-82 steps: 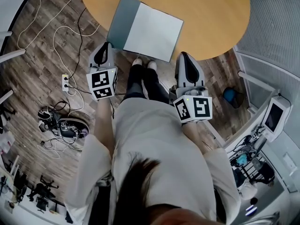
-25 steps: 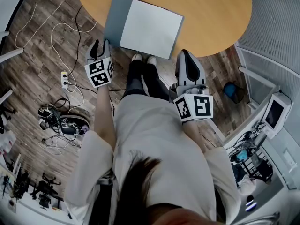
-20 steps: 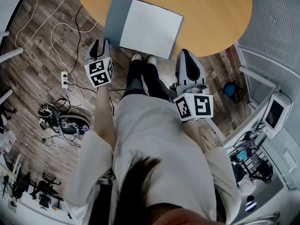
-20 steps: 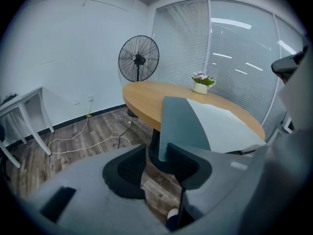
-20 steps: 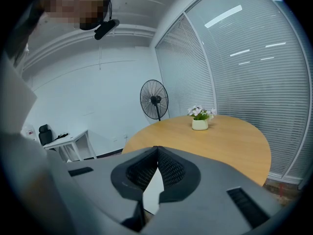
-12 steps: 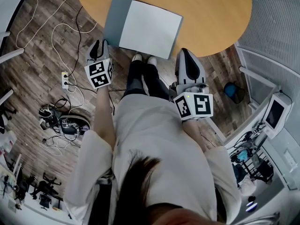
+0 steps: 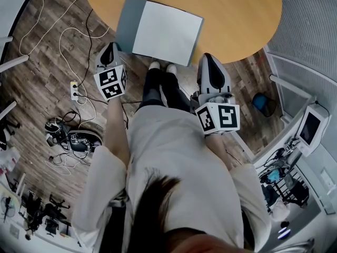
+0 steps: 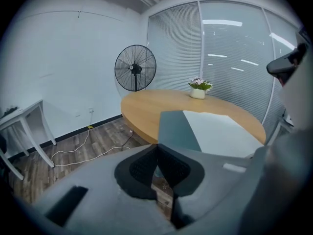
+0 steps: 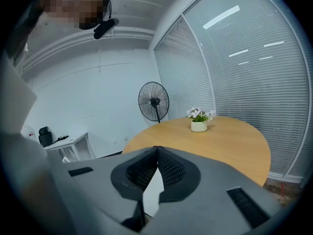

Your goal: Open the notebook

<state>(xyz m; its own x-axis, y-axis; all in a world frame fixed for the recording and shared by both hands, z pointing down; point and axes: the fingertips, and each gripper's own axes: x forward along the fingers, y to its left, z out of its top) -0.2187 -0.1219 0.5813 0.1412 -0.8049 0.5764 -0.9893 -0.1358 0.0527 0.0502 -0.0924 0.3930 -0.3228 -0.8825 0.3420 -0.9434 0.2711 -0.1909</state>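
The thin notebook with a grey cover and white pages [image 7: 166, 31] lies open and flat at the near edge of the round light-wood table [image 7: 239, 15]. Its grey cover is folded out to the left and a white page faces up. The left gripper [image 7: 108, 50] is off the table edge near the notebook's near left corner and apart from it; its jaws have just been closing and now meet tip to tip with nothing between them. The right gripper [image 7: 209, 62] is near the notebook's near right corner, clear of the page, with its jaws likewise together and empty.
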